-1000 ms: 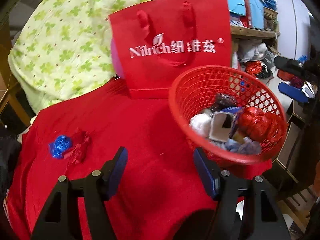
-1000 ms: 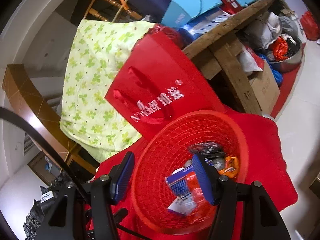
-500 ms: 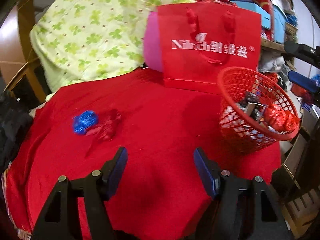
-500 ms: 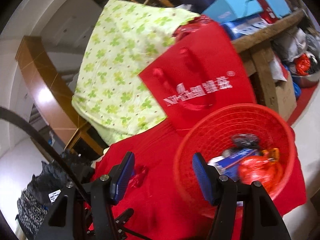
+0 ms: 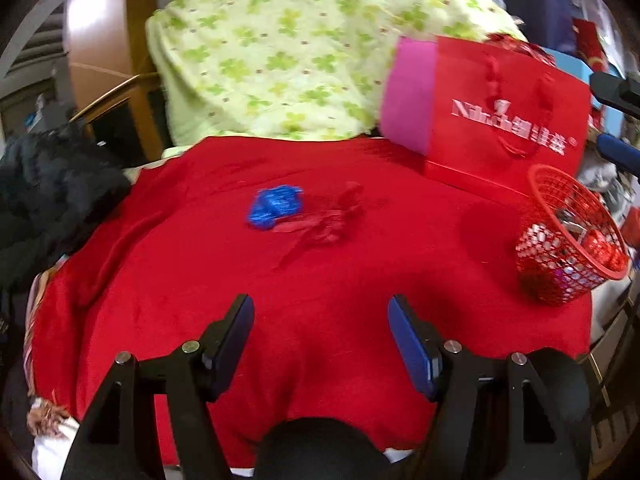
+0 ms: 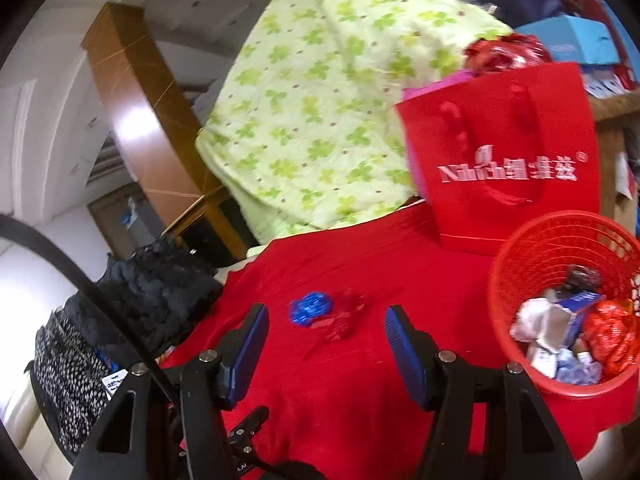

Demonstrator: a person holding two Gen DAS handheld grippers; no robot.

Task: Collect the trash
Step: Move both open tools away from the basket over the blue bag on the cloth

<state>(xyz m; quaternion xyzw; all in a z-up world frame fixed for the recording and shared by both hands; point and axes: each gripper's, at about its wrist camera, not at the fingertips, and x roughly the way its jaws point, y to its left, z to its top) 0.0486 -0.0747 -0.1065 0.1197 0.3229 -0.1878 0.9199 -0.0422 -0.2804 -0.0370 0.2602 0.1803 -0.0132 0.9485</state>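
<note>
A crumpled blue foil wrapper (image 5: 275, 206) and a red wrapper (image 5: 328, 224) lie side by side on the red tablecloth (image 5: 320, 280); they also show in the right wrist view, the blue wrapper (image 6: 311, 307) and the red wrapper (image 6: 340, 322). A red mesh basket (image 5: 568, 240) with several pieces of trash stands at the table's right edge, and shows in the right wrist view (image 6: 532, 264). My left gripper (image 5: 321, 328) is open and empty, short of the wrappers. My right gripper (image 6: 326, 346) is open and empty, above the table near the wrappers.
A red paper gift bag (image 5: 508, 120) stands behind the basket. A green clover-print quilt (image 5: 288, 48) is draped at the back. Dark clothing (image 5: 44, 196) is piled at the left. Shelves with boxes (image 6: 568, 40) are at the far right.
Both grippers have swung left, away from the basket and toward the wrappers. The basket has shifted to the right edge of both views. Both stay open.
</note>
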